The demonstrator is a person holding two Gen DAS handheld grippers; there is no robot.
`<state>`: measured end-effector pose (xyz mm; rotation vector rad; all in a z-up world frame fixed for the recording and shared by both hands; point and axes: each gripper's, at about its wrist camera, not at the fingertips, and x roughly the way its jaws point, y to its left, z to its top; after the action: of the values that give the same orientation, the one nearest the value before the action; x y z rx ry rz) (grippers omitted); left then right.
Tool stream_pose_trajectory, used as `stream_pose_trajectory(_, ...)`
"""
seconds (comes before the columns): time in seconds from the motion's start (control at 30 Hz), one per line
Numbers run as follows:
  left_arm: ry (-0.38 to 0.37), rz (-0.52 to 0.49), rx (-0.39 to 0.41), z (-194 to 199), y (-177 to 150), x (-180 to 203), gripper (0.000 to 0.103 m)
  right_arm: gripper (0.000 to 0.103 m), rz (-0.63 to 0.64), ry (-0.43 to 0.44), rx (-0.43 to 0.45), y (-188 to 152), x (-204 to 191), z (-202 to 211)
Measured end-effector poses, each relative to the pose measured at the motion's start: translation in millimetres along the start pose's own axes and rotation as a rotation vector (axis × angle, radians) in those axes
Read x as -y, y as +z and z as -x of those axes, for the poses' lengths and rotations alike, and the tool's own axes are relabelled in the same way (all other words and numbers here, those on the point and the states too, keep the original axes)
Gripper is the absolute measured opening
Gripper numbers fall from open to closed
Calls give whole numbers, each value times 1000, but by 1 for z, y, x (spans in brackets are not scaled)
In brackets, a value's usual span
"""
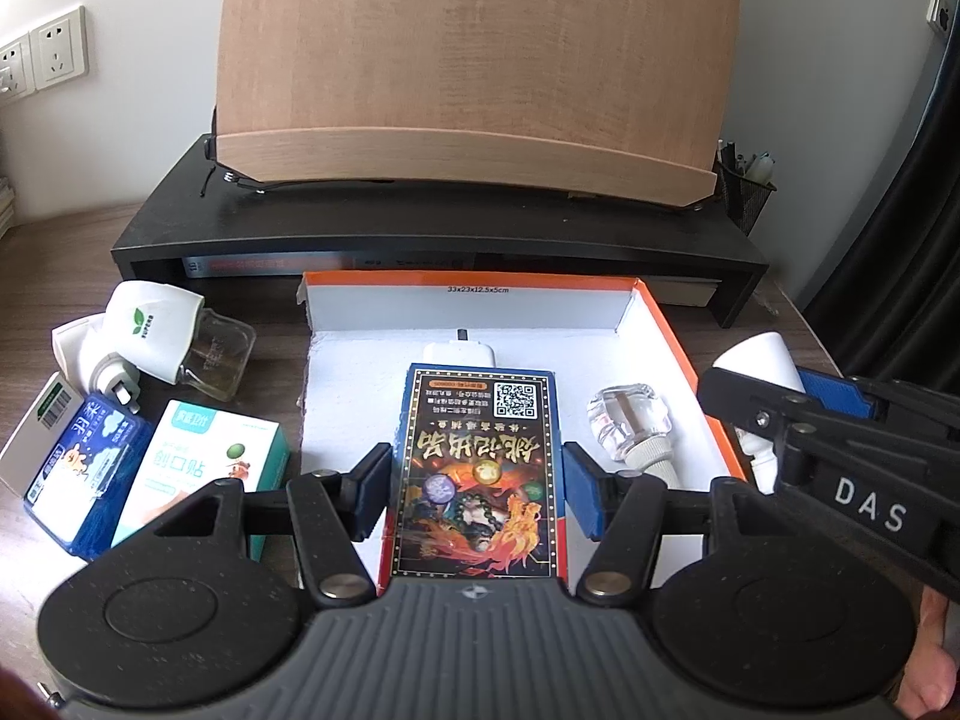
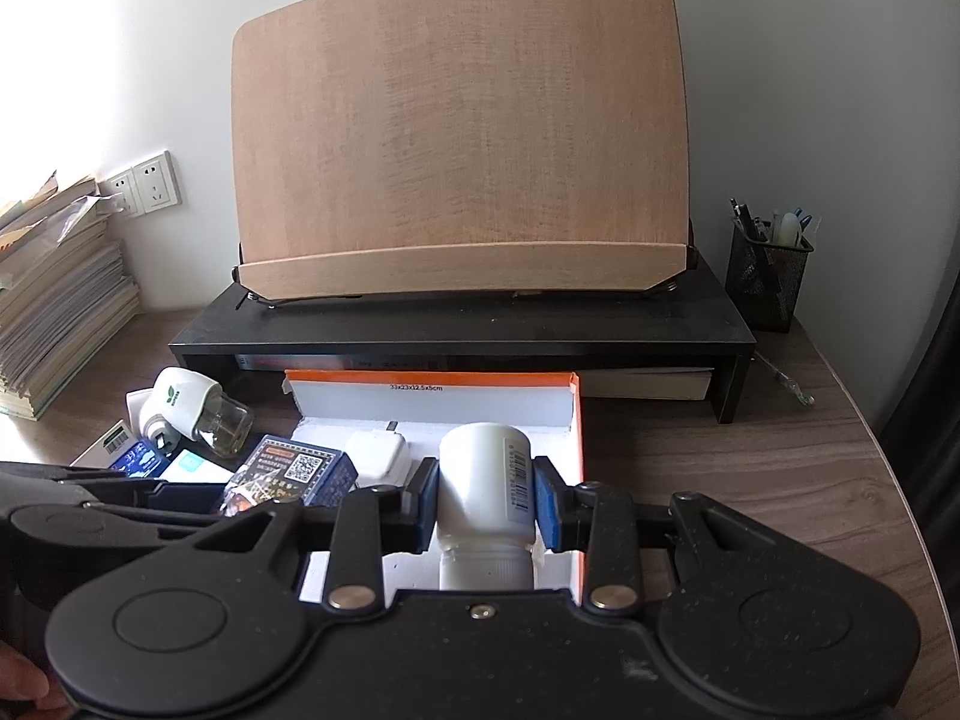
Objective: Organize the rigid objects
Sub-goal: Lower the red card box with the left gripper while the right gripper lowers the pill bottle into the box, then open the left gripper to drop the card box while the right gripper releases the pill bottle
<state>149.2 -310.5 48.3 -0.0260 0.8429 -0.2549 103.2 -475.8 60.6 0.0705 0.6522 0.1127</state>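
Note:
My left gripper [image 1: 477,489] is shut on a dark blue printed card box [image 1: 478,474] and holds it over the orange-edged white tray [image 1: 672,336]. In the tray lie a white charger [image 1: 459,354] and a clear glass knob [image 1: 630,420]. My right gripper [image 2: 485,501] is shut on a white bottle [image 2: 483,480] with a barcode, held over the tray's right side [image 2: 577,420]. The bottle also shows in the left wrist view [image 1: 762,357]. The card box also shows in the right wrist view [image 2: 297,471].
Left of the tray lie a white plug-in diffuser with a glass bottle [image 1: 174,336], a blue packet [image 1: 84,480] and a white-green plaster box [image 1: 192,468]. A black monitor riser [image 2: 462,330] carries a wooden book stand [image 2: 462,138]. A mesh pen holder [image 2: 765,264] stands right; stacked books [image 2: 54,294] left.

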Motion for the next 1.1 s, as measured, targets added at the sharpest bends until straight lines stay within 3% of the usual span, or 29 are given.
stream_pose_trajectory(1.1,9,13,-62,-47,3,8,59,40,32,49,-107,24,15,-89)
